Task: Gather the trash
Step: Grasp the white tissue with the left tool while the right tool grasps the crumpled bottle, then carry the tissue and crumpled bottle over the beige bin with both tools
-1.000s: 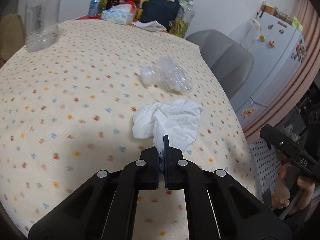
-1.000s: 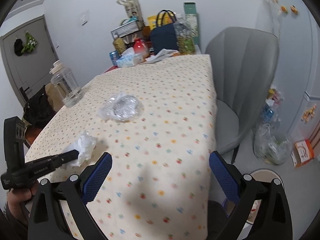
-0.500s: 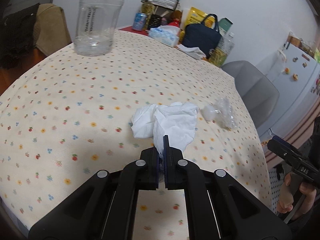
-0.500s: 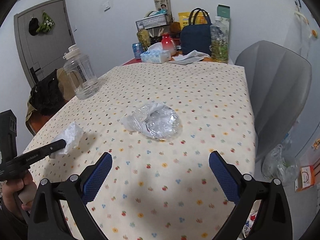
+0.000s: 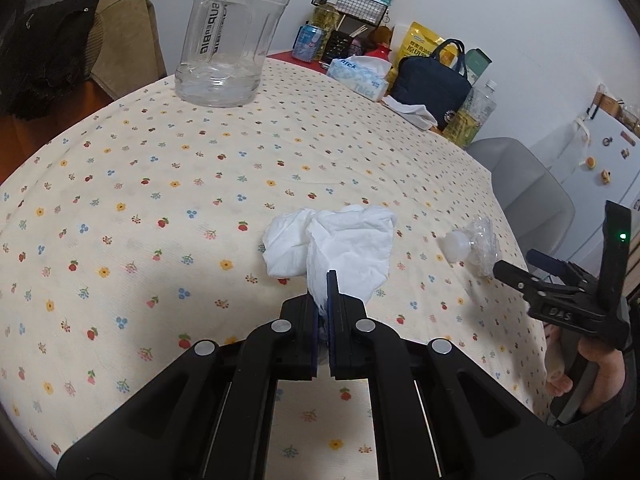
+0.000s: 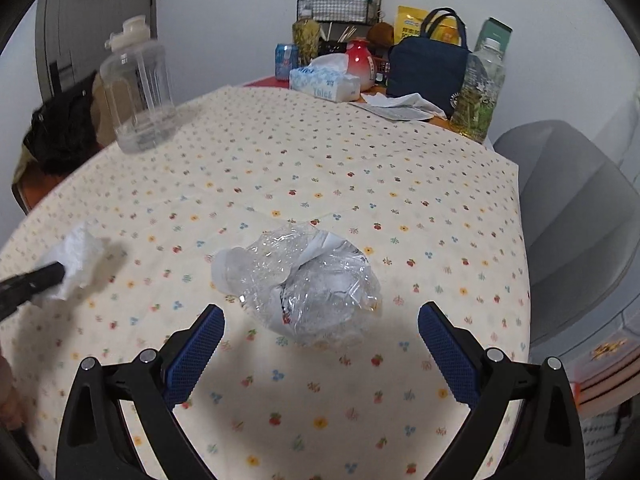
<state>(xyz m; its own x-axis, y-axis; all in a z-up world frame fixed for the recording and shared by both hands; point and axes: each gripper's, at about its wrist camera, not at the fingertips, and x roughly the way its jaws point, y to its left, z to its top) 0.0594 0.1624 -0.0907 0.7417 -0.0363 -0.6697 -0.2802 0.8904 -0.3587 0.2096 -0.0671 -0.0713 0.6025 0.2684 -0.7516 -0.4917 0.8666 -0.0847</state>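
My left gripper (image 5: 327, 280) is shut on a crumpled white tissue (image 5: 340, 240) and holds it just above the flowered tablecloth (image 5: 160, 184). The tissue also shows at the left of the right wrist view (image 6: 78, 256). A crushed clear plastic bottle (image 6: 308, 284) lies on the cloth, right in front of my open right gripper (image 6: 320, 340), its jaws wide apart on either side of it. The bottle shows small at the right in the left wrist view (image 5: 474, 244), with the right gripper (image 5: 560, 296) close behind it.
A big clear water jug (image 5: 230, 36) stands at the far left. At the back are a tissue box (image 6: 324, 82), a navy bag (image 6: 430, 70), a green-labelled bottle (image 6: 480, 96) and jars. A grey chair (image 6: 572, 216) stands beside the table's right edge.
My right gripper has moved in close to the crushed bottle, which now sits between its open jaws. My left gripper still holds the tissue and has turned left and shifted slightly.
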